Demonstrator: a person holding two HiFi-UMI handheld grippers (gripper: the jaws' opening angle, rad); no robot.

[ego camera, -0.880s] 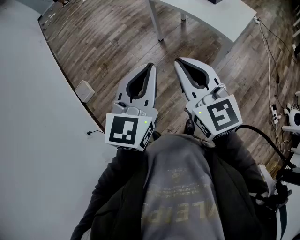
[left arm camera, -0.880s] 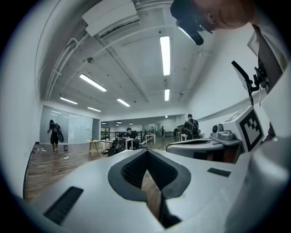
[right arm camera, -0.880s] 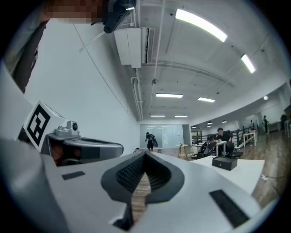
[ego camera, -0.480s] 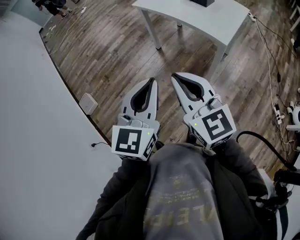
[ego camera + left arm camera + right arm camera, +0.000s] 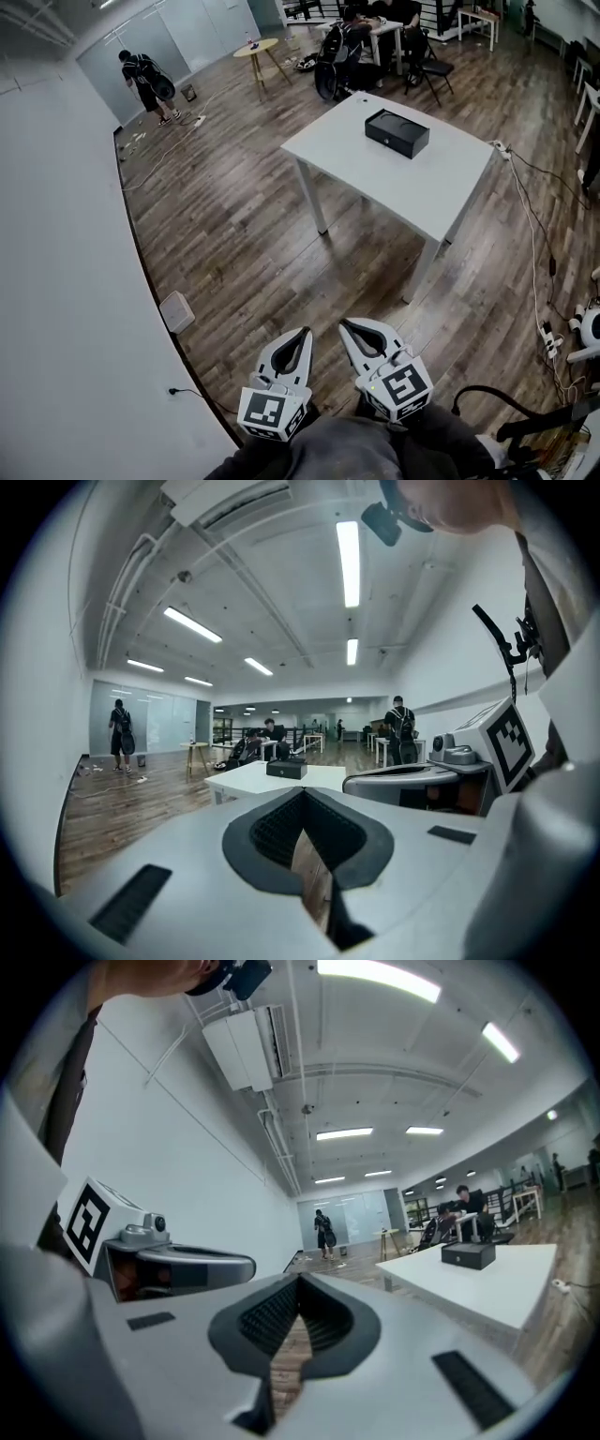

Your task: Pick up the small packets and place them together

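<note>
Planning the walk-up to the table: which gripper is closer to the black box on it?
Right, narrowly. The right gripper is well short of the black box, almost straight before it; the left gripper is alongside, further to the left. Both are shut and empty.

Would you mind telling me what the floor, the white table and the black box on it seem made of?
The floor: brown wood or wood-look planks, with visible grain and board seams. The table: smooth matte white top, likely laminate or painted board; white legs, perhaps metal. The box: black with a faint sheen, plastic or coated card; too small to tell.
</note>
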